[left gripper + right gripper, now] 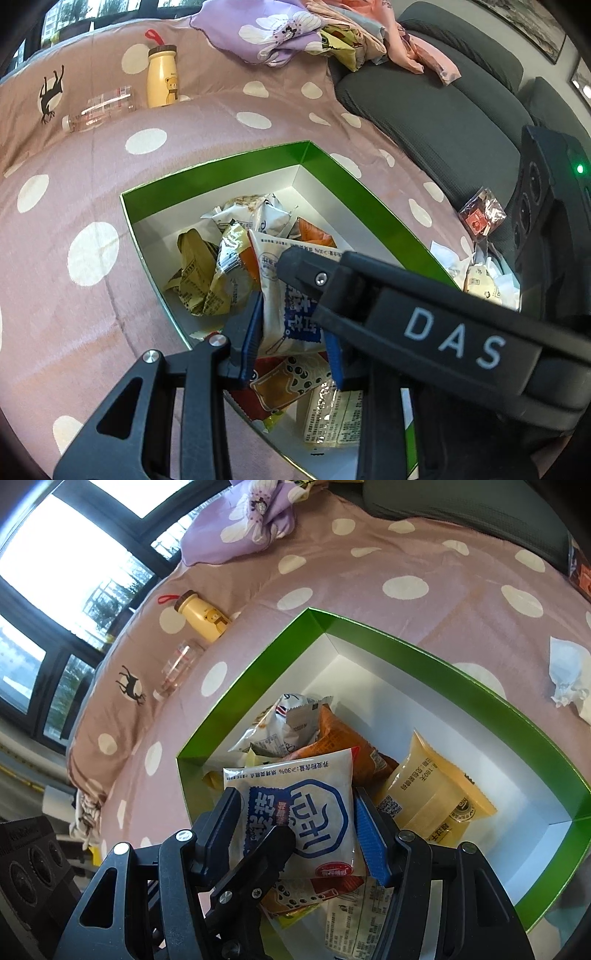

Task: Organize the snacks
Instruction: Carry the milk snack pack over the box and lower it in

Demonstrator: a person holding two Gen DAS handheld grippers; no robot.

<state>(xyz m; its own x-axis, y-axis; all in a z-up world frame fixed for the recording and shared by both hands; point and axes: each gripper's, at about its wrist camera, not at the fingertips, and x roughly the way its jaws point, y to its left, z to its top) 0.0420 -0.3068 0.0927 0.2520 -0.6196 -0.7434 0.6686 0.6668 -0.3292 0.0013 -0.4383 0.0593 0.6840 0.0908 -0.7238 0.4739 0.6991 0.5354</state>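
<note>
Several snack packs (pixel 436 794) already in the green box (pixel 258 664) on the bed (pixel 92 184). Both tongs, left (pixel 291 325) and right (pixel 295 830), clenched on one white-and-blue pack (pixel 314 808) over the box. Few loose packs (pixel 480 280) beside the box, not yet put in.

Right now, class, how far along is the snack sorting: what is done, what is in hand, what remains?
Done: several packets already lie in the green box. In hand: the left gripper and right gripper both clamp one white and blue packet over the box. Left: a red packet and pale wrappers outside it.
</note>
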